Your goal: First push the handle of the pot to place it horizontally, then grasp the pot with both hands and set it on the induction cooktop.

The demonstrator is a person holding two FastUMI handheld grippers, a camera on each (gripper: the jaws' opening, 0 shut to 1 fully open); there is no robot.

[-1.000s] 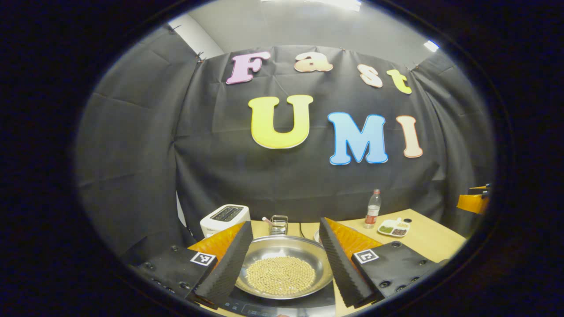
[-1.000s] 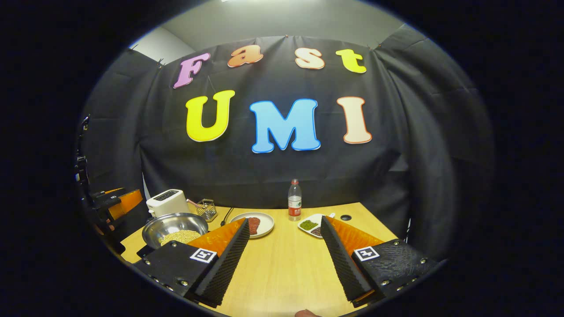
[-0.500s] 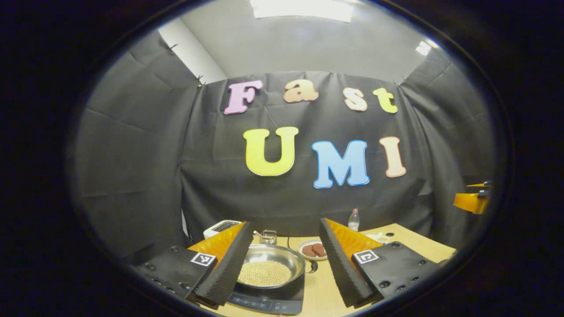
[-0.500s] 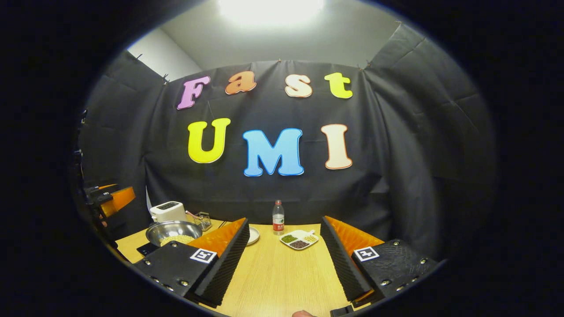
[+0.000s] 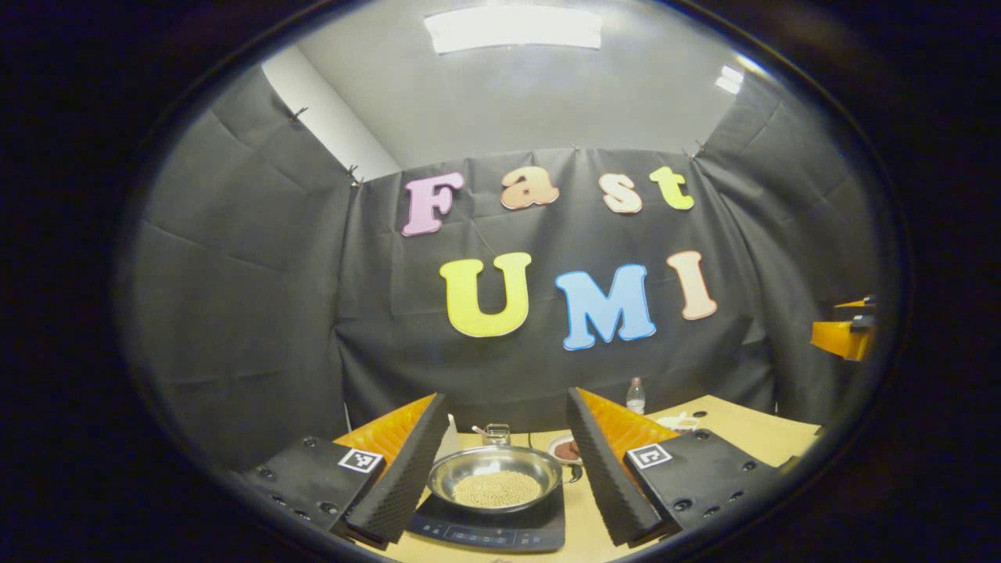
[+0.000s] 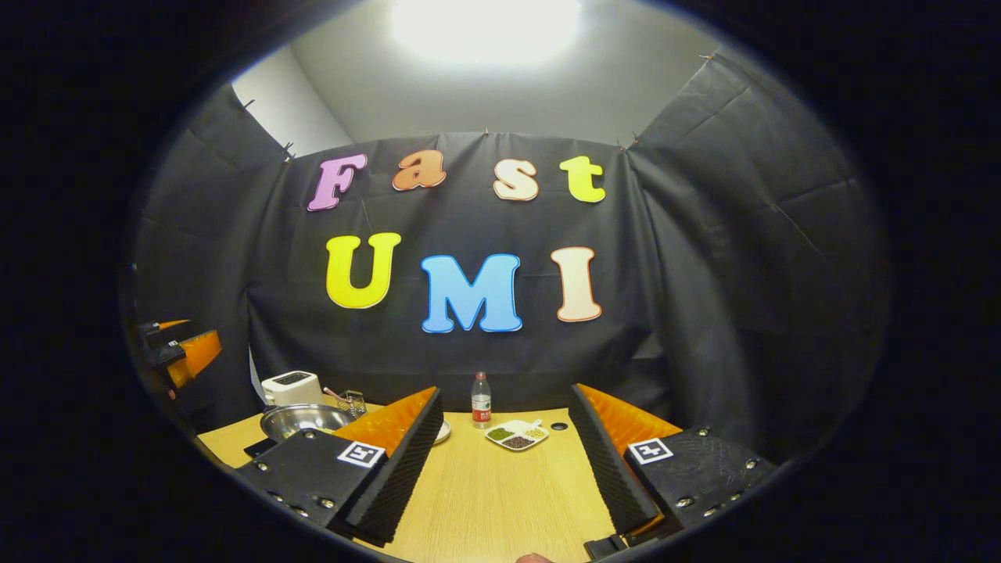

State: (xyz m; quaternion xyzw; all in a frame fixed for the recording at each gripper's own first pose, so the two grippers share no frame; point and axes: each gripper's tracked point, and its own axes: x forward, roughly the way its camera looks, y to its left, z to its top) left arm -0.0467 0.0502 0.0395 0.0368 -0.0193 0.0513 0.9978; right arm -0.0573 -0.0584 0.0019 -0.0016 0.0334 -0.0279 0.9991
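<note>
Light wooden table [image 6: 500, 485] spans the lower part of both views, running ahead of each gripper to the black cloth wall.

Flat black induction cooktop [image 5: 489, 530] lies straight ahead of the left gripper [image 5: 500, 477], low between its two fingers. In the right gripper view it sits far off to that gripper's left, mostly hidden behind the finger.

Round shiny steel pot [image 5: 495, 477] holding a bed of small pale beans [image 5: 496, 489] sits on the cooktop, framed between the left gripper's fingers but apart from both. A small dark handle pokes out on its right side. From the right gripper [image 6: 504, 469] the pot [image 6: 305, 421] is ahead and well to the left.

White toaster [image 6: 291, 387] stands beyond the pot, at the wall. Small wire basket [image 6: 352, 403] just right of it.

Left gripper: fingers spread wide, nothing between them, held back from the pot. Right gripper: fingers likewise spread wide over bare table, gripping nothing. The right gripper's body shows at the right edge of the left gripper view, raised above the table.

Clear plastic bottle with a red label [image 6: 481, 400] stands ahead of the right gripper near the wall. White divided dish of green and dark grains [image 6: 516, 434] sits just before the bottle. Small white plate with brown pieces [image 5: 565, 449] lies right of the pot, partly behind the left gripper's right finger.
</note>
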